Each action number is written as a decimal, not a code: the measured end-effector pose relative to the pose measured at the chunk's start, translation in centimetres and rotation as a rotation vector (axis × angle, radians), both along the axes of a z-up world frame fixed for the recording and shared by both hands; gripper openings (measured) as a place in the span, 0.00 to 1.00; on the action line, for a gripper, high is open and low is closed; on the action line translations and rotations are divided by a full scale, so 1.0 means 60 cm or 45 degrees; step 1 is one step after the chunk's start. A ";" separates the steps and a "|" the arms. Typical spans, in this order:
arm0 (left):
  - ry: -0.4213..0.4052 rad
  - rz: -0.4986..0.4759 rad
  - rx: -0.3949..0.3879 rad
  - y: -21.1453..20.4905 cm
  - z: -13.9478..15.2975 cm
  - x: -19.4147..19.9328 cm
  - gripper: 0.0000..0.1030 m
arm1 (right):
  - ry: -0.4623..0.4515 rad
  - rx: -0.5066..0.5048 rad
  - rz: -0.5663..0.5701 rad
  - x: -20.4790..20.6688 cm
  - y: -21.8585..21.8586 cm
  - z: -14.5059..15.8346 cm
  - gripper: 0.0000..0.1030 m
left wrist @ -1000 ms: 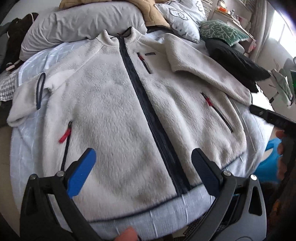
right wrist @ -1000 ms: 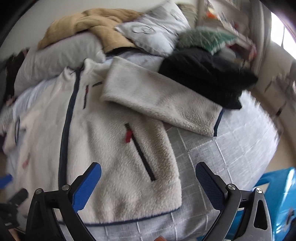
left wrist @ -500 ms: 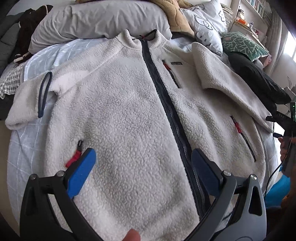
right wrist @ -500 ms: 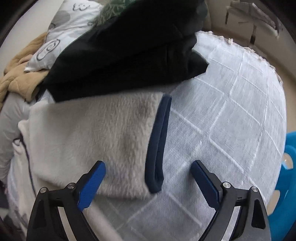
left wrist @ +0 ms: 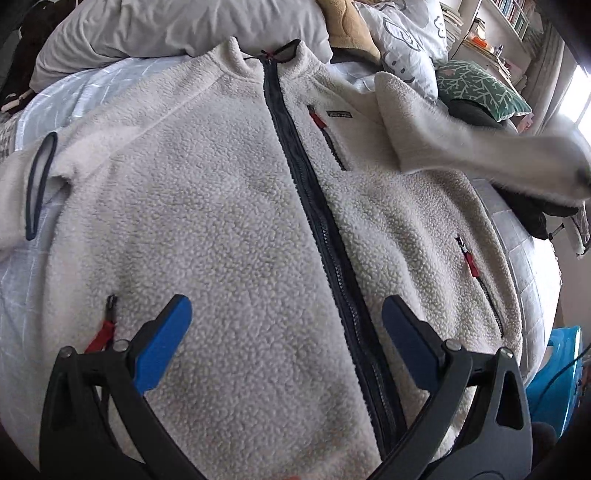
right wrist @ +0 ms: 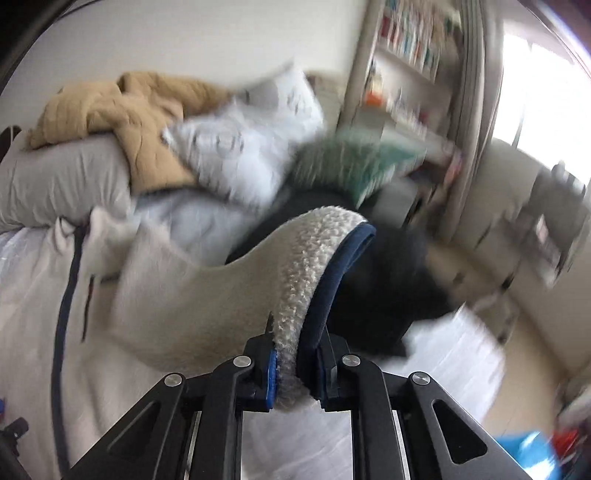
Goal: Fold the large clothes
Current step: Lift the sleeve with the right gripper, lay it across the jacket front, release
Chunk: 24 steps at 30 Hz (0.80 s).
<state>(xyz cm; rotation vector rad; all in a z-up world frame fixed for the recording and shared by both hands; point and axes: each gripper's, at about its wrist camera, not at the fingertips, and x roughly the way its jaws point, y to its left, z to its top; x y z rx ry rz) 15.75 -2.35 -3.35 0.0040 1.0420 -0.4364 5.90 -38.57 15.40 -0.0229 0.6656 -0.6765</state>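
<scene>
A cream fleece jacket [left wrist: 229, 206] with a navy zipper [left wrist: 314, 206] lies face up on the bed. My left gripper [left wrist: 284, 332] is open and hovers low over the jacket's lower front, empty. My right gripper [right wrist: 295, 365] is shut on the navy-trimmed cuff [right wrist: 343, 266] of the jacket's right-hand sleeve [right wrist: 207, 291] and holds it lifted off the bed. In the left wrist view that sleeve [left wrist: 461, 147] hangs raised and blurred at the right. The other sleeve's cuff [left wrist: 37, 184] lies flat at the left.
A grey pillow [left wrist: 177, 26], a tan blanket [right wrist: 110, 110], a printed white pillow [right wrist: 251, 147] and a green cushion [left wrist: 480, 88] crowd the head of the bed. A black garment [right wrist: 388, 295] lies beside the jacket. A blue stool [left wrist: 554, 380] stands at the bed's right edge.
My right gripper has closed on the sleeve cuff and lifted it off the bed. My left gripper has moved closer over the jacket's lower front and stays open.
</scene>
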 end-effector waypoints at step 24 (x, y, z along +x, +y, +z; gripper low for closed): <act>-0.099 -0.094 0.013 -0.011 -0.019 0.014 0.99 | 0.254 -0.377 -0.618 0.167 -0.370 0.024 0.51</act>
